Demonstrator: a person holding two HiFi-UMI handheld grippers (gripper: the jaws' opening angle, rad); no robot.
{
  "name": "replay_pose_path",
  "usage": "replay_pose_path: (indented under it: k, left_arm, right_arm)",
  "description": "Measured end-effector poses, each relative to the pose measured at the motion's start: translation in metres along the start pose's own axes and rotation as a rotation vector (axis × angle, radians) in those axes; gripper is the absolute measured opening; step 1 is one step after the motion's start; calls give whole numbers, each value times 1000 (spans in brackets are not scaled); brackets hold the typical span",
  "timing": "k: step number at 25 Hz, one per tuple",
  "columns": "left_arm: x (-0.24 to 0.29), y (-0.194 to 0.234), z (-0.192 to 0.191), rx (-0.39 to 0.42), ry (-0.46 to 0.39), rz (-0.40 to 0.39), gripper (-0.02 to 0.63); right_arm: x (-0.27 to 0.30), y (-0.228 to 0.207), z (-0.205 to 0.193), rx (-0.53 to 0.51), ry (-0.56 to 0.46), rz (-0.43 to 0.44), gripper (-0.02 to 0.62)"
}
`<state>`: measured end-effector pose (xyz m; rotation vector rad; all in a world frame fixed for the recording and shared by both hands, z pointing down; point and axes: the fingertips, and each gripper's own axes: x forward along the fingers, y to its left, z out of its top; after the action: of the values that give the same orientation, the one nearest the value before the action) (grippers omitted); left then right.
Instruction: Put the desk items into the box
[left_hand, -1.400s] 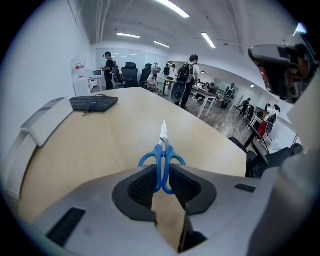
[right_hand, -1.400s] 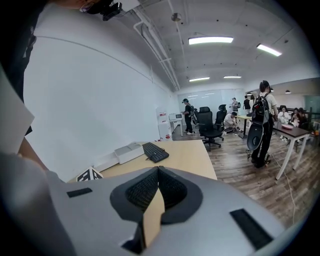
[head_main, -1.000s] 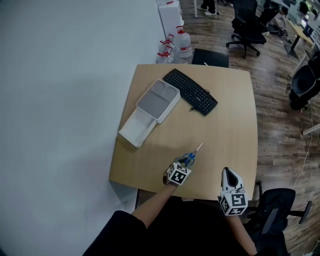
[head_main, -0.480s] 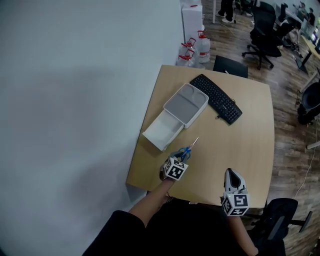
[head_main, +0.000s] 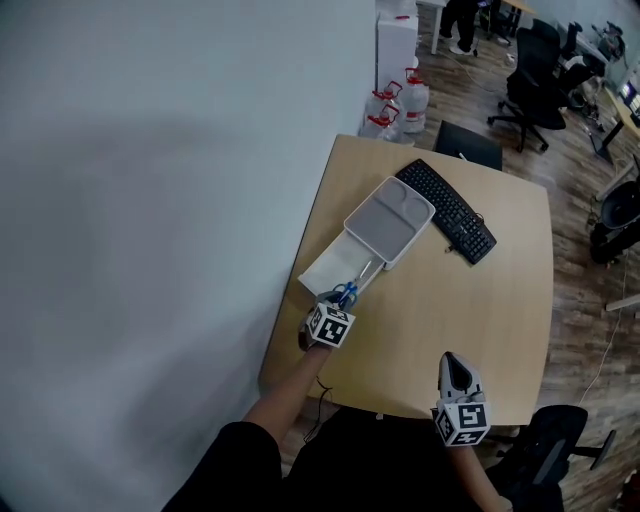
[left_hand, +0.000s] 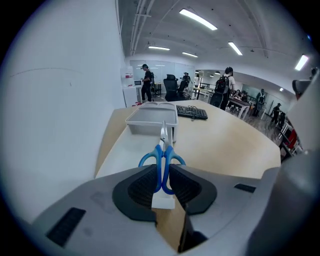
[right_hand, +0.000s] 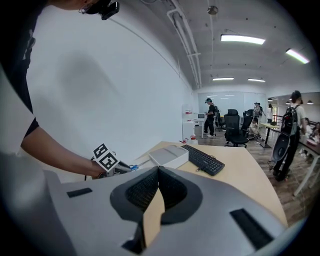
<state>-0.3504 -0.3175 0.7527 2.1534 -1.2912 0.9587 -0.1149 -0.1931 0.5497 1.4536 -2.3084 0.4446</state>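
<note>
My left gripper (head_main: 341, 301) is shut on a pair of blue-handled scissors (head_main: 347, 292), held over the near end of the white open box (head_main: 322, 272) at the desk's left edge. In the left gripper view the scissors (left_hand: 161, 159) sit upright between the jaws of my left gripper (left_hand: 162, 177), blades pointing at the box (left_hand: 151, 118). A shallow grey-white lid (head_main: 390, 222) rests on the box's far end. My right gripper (head_main: 452, 378) hovers over the desk's near edge, shut with nothing in it; the right gripper view shows that gripper (right_hand: 158, 172) with its jaws together.
A black keyboard (head_main: 447, 210) lies behind the box, with its cable on the desk. The white wall runs close along the desk's left side. Water bottles (head_main: 402, 98) stand on the floor beyond the desk, and office chairs (head_main: 534, 82) further right.
My left gripper has carried the scissors left and away from me, from mid-desk to the near end of the open box. The right gripper has stayed near the front edge.
</note>
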Motion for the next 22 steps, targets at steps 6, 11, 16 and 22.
replay_pose_path:
  k: [6, 11, 16, 22]
  left_arm:
    - [22, 34, -8, 59, 52, 25, 81]
    - [38, 46, -20, 123, 119, 33, 81]
    - [57, 54, -32, 203, 181, 47, 83]
    - [65, 54, -27, 139, 163, 24, 83]
  right_arm:
    - [12, 0, -4, 2, 25, -25, 60]
    - [19, 3, -2, 5, 29, -34, 60]
    - [21, -4, -6, 7, 41, -60, 60]
    - [23, -12, -11, 30, 50, -83, 60]
